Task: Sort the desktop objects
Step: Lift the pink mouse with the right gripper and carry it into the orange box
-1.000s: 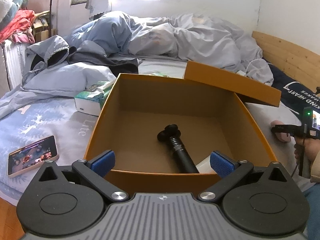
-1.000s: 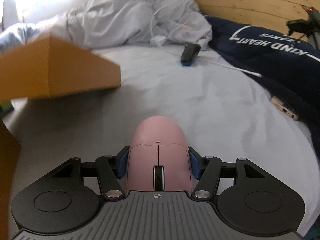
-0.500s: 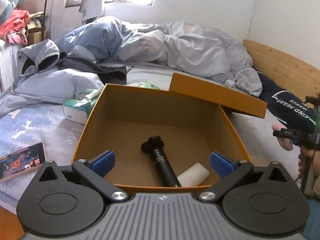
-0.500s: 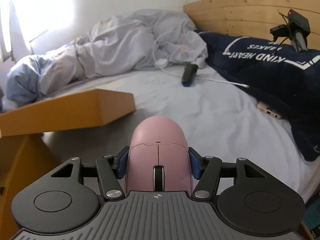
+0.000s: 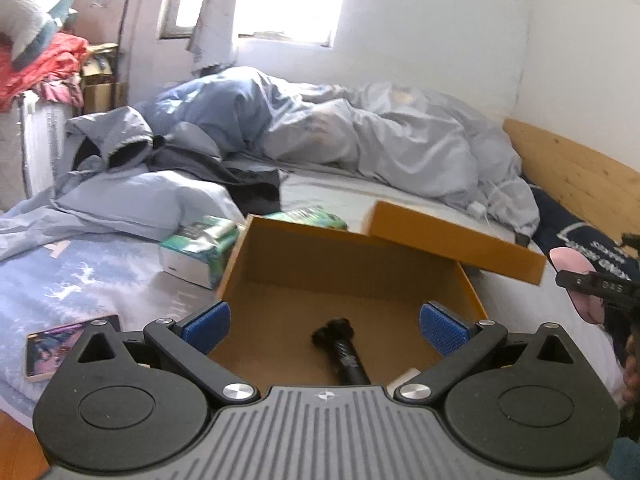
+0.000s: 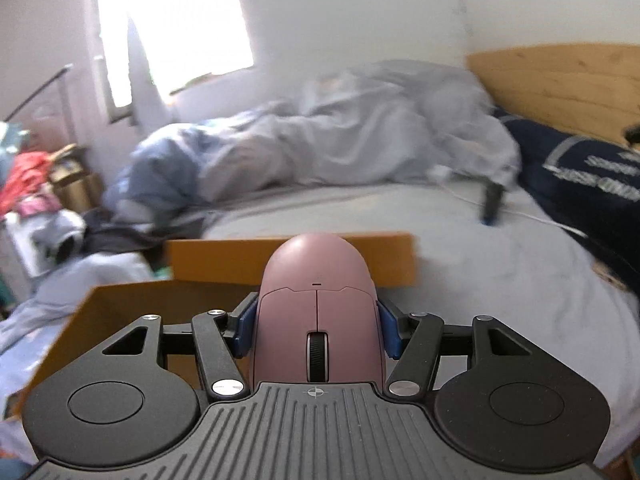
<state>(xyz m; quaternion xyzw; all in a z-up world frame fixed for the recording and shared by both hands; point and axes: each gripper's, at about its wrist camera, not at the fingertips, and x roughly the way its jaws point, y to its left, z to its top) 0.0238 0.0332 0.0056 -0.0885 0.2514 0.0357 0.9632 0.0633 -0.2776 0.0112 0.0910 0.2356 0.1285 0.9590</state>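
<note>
An open orange cardboard box (image 5: pixel 468 292) sits on the bed, its lid (image 5: pixel 452 240) leaning on the far right corner. Inside lie a black handle-like tool (image 5: pixel 344 354) and a white cylinder (image 5: pixel 404 376), mostly hidden by my left gripper. My left gripper (image 5: pixel 324 328) is open and empty, above the box's near edge. My right gripper (image 6: pixel 316 328) is shut on a pink computer mouse (image 6: pixel 316 300), held in the air near the box's (image 6: pixel 100 312) right side. The mouse (image 5: pixel 576 276) and the right gripper also show at the right edge of the left wrist view.
A phone (image 5: pixel 68 346) with a lit screen lies on the blue sheet at left. A green-and-white tissue box (image 5: pixel 196 250) stands beside the orange box. A rumpled duvet (image 5: pixel 360 140), a dark pillow (image 6: pixel 592 176), a black remote (image 6: pixel 492 200) and a white cable lie further back.
My right gripper has lifted the pink mouse off the sheet and swung left toward the box. My left gripper has drawn back and tilted up, staying open.
</note>
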